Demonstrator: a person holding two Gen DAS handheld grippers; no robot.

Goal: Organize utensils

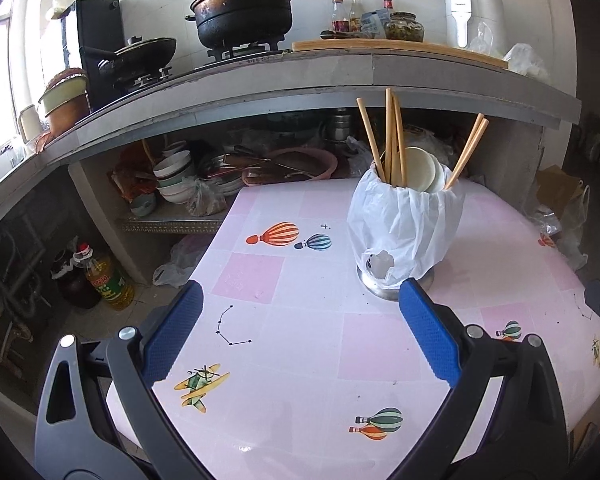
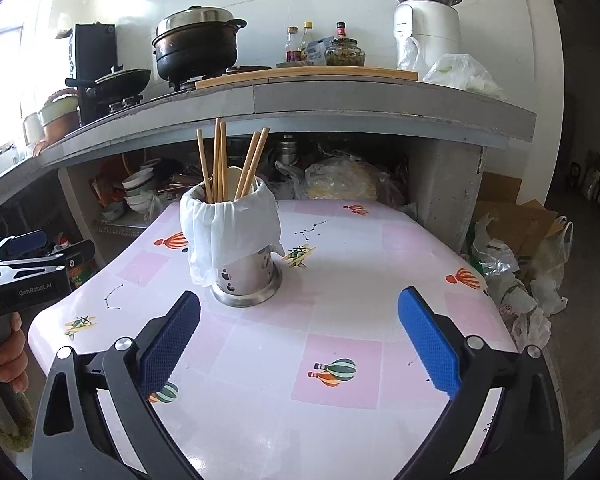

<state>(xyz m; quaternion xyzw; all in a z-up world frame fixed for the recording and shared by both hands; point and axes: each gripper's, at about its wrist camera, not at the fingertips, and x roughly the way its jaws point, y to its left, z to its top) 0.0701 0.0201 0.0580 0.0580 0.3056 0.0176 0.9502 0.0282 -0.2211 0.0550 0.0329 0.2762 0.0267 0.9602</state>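
Round steel utensil holder with punched holes (image 2: 247, 280) stands upright on a flared base, its top half wrapped in a thin white plastic bag (image 2: 228, 232); in the right wrist view it sits at about 11 o'clock from the table centre, in the left wrist view at 2 o'clock. Five or six pale wooden chopsticks (image 1: 392, 136) poke up out of it, splayed, plus a cream rounded spoon bowl (image 1: 420, 168). Holder rests on a pink-and-white checked tablecloth (image 2: 340, 352) printed with hot-air balloons, small planes and star lines. Left gripper (image 1: 300, 304) blue pads spread wide, nothing between them, holder's base just beside the right pad. Right gripper (image 2: 300, 312) also spread wide and empty, holder beyond its left pad. Readable writing: "GenRobot.AI" on the black gripper body (image 2: 28, 280) at 9 o'clock in the right view, a hand (image 2: 12, 356) below it. White appliance (image 2: 428, 36) on the counter at 1 o'clock has a logo too small to read
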